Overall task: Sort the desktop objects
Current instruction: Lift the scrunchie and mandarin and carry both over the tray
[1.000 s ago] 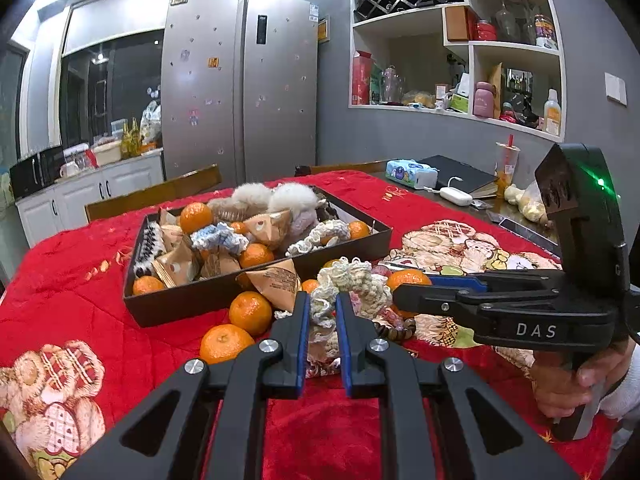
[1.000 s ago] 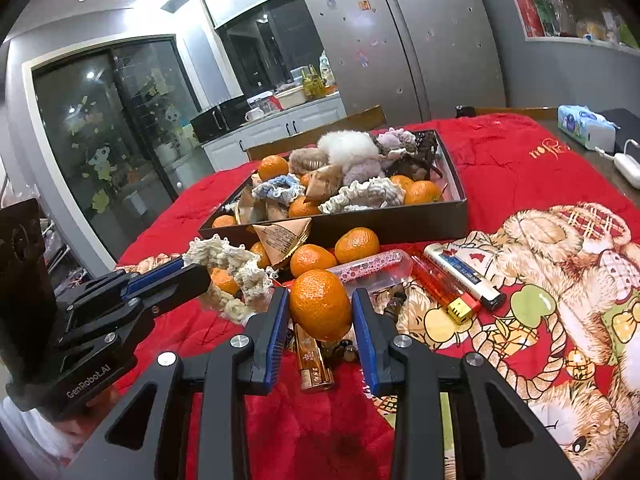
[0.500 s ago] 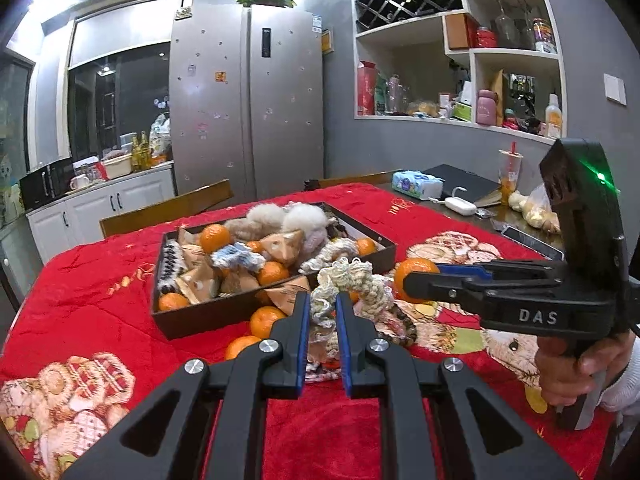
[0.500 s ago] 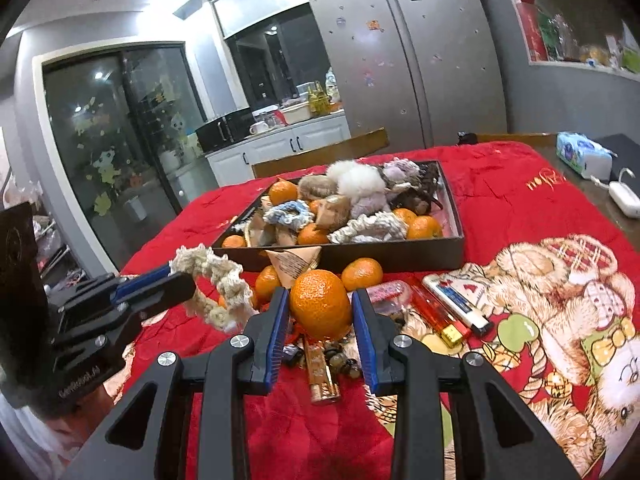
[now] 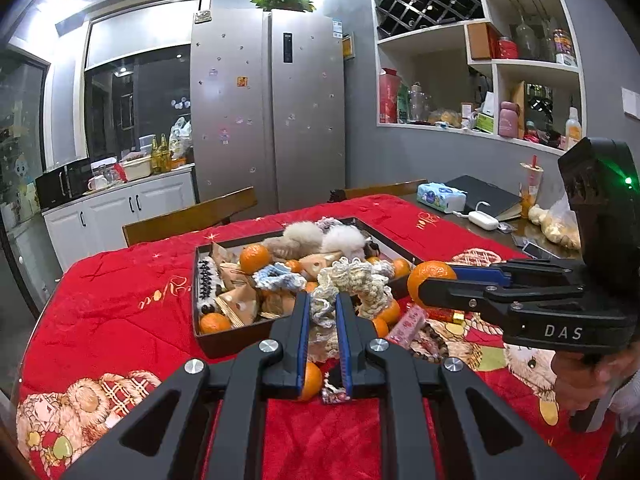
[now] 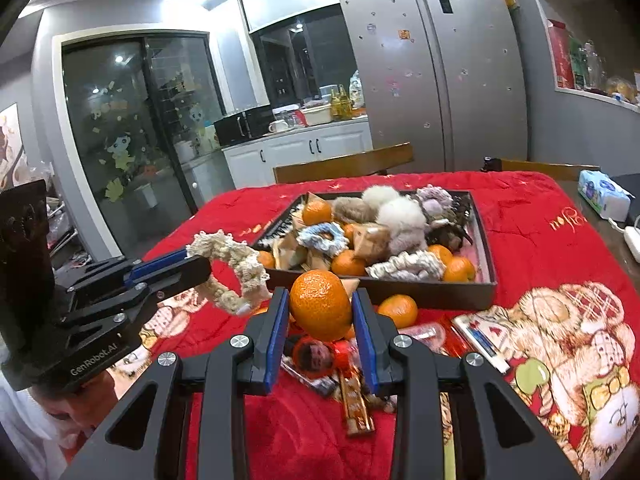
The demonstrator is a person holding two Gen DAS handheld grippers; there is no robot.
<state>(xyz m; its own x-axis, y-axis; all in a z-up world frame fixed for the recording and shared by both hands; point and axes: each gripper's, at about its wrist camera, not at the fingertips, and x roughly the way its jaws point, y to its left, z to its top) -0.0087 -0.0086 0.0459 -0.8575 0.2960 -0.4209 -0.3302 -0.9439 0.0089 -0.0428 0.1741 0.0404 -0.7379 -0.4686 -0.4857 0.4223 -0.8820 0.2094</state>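
Note:
My left gripper (image 5: 322, 300) is shut on a cream crocheted scrunchie (image 5: 356, 280), held up above the red table cover; the same scrunchie (image 6: 230, 268) hangs from that gripper (image 6: 192, 260) in the right wrist view. My right gripper (image 6: 320, 300) is shut on an orange mandarin (image 6: 320, 304), lifted off the table; this mandarin (image 5: 430, 282) sits at the tips of the right gripper (image 5: 424, 280) in the left wrist view. Beyond both lies a dark shallow tray (image 6: 490, 264) heaped with mandarins, scrunchies, fluffy balls and paper packets.
Loose mandarins (image 6: 398, 310), lighters (image 6: 482, 340), a snack bar (image 6: 354, 398) and small trinkets lie in front of the tray (image 5: 208, 344). A tissue pack (image 5: 440, 196), charger and notebook lie at the table's far right. Wooden chair backs (image 6: 344, 164) stand behind the table.
Both grippers have risen, lifting the scrunchie and the mandarin higher off the table. The views have tilted up, so the tray and loose objects sit lower and farther away.

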